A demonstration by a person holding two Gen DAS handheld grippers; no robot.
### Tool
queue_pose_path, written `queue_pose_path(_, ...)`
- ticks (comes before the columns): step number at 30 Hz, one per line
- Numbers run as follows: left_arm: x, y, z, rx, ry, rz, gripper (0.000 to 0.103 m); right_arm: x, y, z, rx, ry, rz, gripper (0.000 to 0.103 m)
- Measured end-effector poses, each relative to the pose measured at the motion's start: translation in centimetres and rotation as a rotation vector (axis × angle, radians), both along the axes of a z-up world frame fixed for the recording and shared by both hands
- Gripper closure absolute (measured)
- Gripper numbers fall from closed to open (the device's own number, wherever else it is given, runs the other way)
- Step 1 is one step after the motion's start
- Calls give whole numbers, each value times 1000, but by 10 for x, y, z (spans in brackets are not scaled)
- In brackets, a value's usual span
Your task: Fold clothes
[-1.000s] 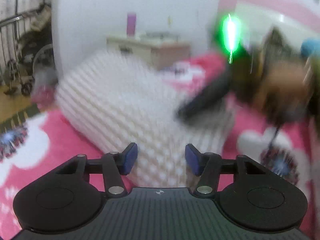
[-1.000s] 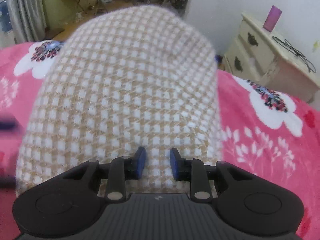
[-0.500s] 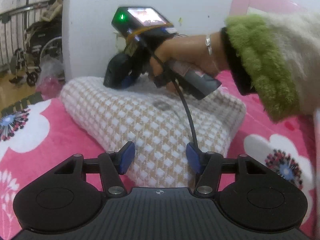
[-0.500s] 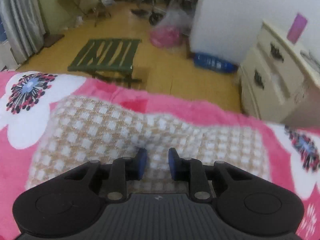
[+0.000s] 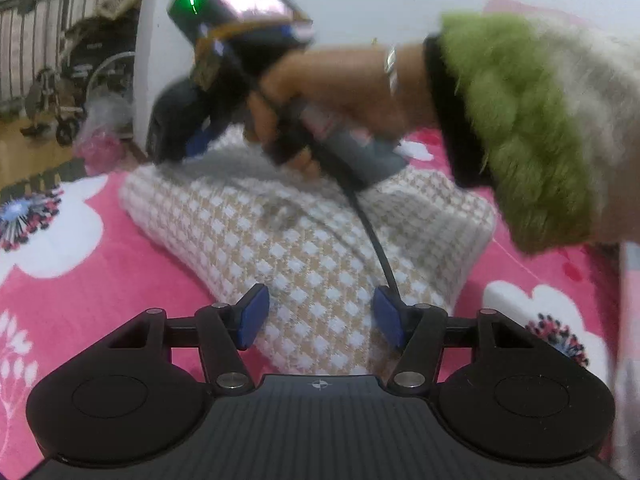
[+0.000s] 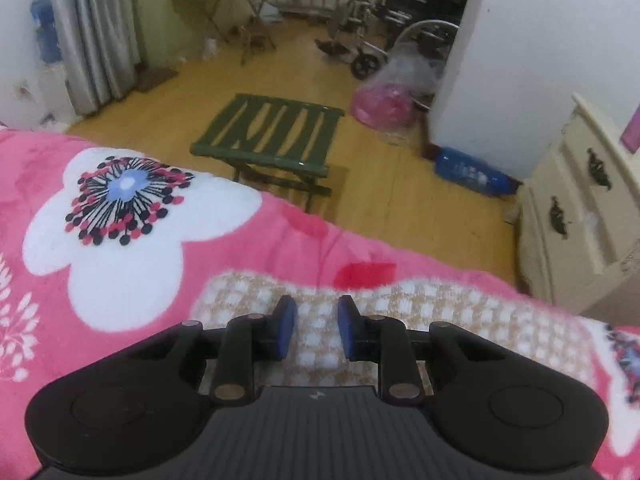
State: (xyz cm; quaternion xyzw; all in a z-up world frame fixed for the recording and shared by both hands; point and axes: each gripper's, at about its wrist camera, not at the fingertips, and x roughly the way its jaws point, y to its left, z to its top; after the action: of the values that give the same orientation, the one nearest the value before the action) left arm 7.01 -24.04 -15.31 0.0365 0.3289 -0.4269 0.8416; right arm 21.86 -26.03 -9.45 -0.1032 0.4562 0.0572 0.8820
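A folded beige-and-white checked knit garment (image 5: 304,240) lies on the pink flowered blanket (image 5: 80,272). My left gripper (image 5: 316,314) is open, its blue pads either side of the garment's near end, holding nothing. My right gripper (image 6: 314,328) is open a little, just above the garment's far edge (image 6: 440,312), with no cloth pinched. In the left wrist view the right gripper body (image 5: 192,128) and the hand holding it hover over the garment's far side.
The blanket (image 6: 120,240) ends at the bed edge. Beyond it are a wooden floor, a green folding stool (image 6: 272,136), a cream dresser (image 6: 580,208), a pink bag (image 6: 384,104) and a wheelchair (image 6: 400,32).
The garment was lowered and laid folded on the blanket. The right gripper has let go, opened a little and lifted off the far edge. The left gripper stays open.
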Motion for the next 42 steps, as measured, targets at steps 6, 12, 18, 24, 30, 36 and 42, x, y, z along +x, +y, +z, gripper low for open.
queue_pose_path(6,2,32,11,-70,57,-5,46,-74,-22,77,81,-98,18,79)
queue_pose_path(12,7,68,23,-146,122,12,45,-118,-24,35,187,65,50,78)
queue_pose_path(18,21,64,31,-108,100,103,45,-124,-30,24,260,73,-48,77)
queue_pose_path(24,31,68,31,-86,111,153,46,-175,-19,43,190,99,15,77)
queue_pose_path(30,28,56,28,-57,114,142,46,-182,-28,15,191,120,-44,75)
queue_pose_path(36,23,52,22,-20,75,116,46,-226,-16,23,186,143,4,76)
queue_pose_path(42,13,10,25,11,-42,28,46,-240,-25,2,225,108,-104,77)
